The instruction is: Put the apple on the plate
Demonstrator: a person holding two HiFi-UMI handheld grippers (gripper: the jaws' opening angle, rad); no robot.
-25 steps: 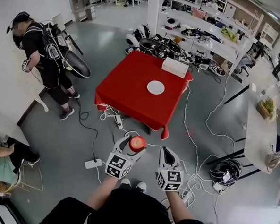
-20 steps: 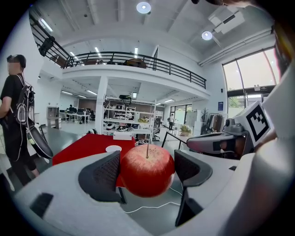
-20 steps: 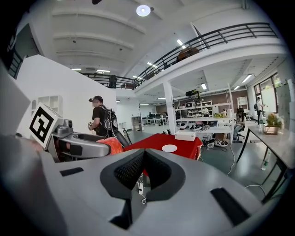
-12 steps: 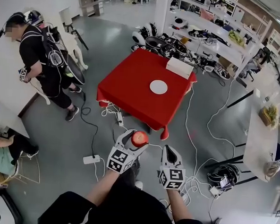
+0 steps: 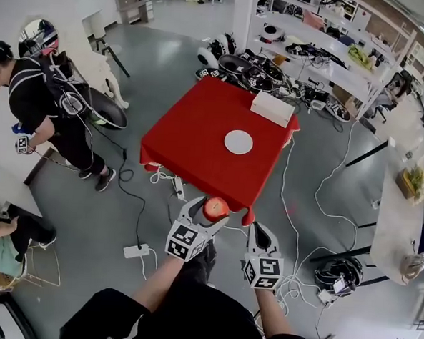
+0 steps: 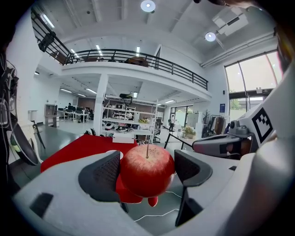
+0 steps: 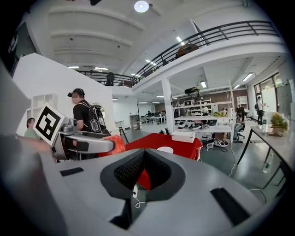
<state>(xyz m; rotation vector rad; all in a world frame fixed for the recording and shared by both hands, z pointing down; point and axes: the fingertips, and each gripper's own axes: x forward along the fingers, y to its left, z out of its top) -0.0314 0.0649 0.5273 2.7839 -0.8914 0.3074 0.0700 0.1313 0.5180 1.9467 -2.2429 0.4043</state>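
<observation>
A red apple with its stem up sits between the jaws of my left gripper, which is shut on it in the air just short of the near edge of the red-clothed table. The white plate lies bare near the table's middle. My right gripper is to the right of the left one, its jaws shut with nothing between them. In the right gripper view, the apple shows behind the left gripper's jaw.
A white box lies on the table's far right corner. Cables and a power strip run over the grey floor around the table. A person with a backpack stands at the left. Shelves with gear stand behind the table.
Both grippers and the apple have come closer to the red table; its near edge now lies just ahead of them. The person at the left has moved further left.
</observation>
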